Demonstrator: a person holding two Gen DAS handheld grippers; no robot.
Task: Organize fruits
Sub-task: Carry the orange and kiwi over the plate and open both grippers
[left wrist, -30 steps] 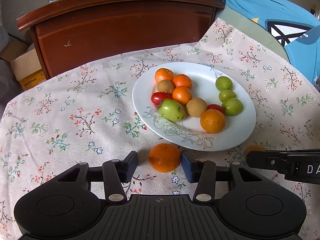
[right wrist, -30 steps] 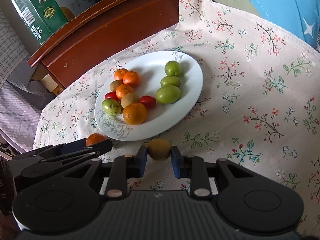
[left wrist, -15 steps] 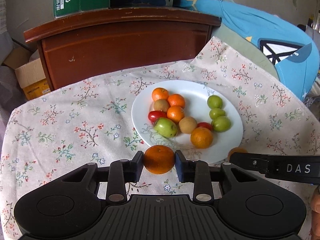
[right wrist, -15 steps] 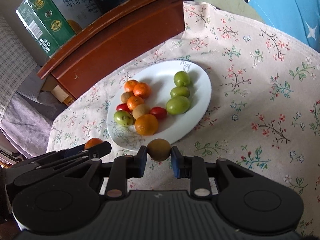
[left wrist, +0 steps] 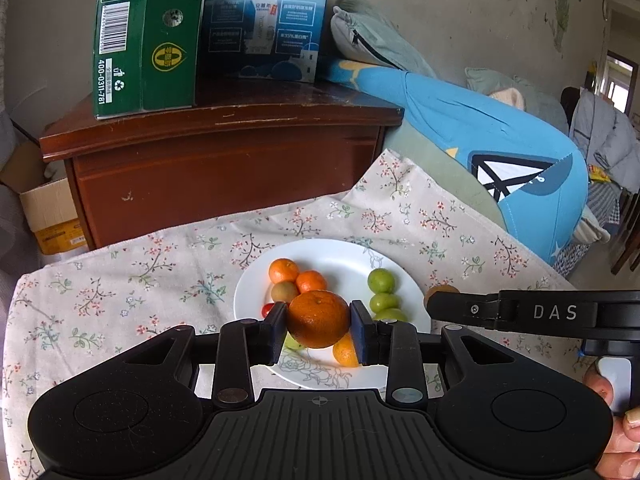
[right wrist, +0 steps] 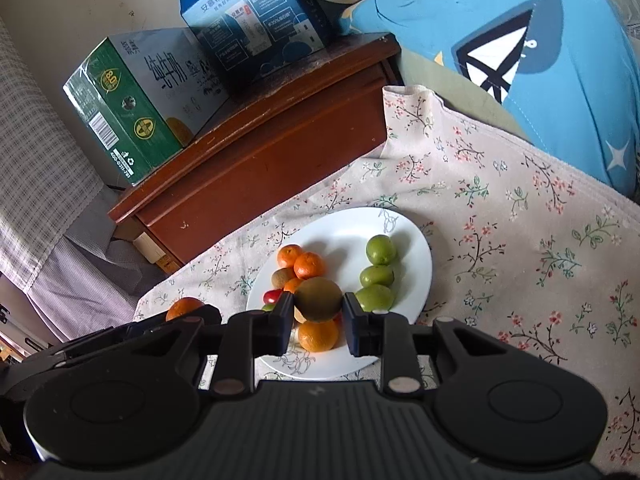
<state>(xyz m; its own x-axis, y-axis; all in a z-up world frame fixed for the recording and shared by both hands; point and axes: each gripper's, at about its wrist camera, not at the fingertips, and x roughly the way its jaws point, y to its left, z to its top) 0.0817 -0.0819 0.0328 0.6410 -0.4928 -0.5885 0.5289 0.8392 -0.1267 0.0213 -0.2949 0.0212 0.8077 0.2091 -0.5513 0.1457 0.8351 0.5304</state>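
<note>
My left gripper (left wrist: 319,332) is shut on an orange tangerine (left wrist: 318,318) and holds it in the air above the near edge of the white plate (left wrist: 348,250). My right gripper (right wrist: 316,318) is shut on a brown kiwi (right wrist: 319,299), also held above the plate (right wrist: 416,240). The plate holds tangerines (right wrist: 308,265), a kiwi (right wrist: 283,277), a red tomato (right wrist: 271,295) and three green fruits (right wrist: 376,276). The right gripper's side (left wrist: 540,312) shows in the left wrist view, the kiwi (left wrist: 439,290) at its tip.
The plate sits on a floral tablecloth (right wrist: 520,240). Behind it stands a dark wooden cabinet (left wrist: 224,160) with a green carton (left wrist: 144,36) and a blue carton (left wrist: 264,20) on top. A blue cushion (left wrist: 500,152) lies at the right.
Both grippers have risen from the tablecloth with their fruit and now hang higher over the plate. The left gripper closed on the tangerine a second ago.
</note>
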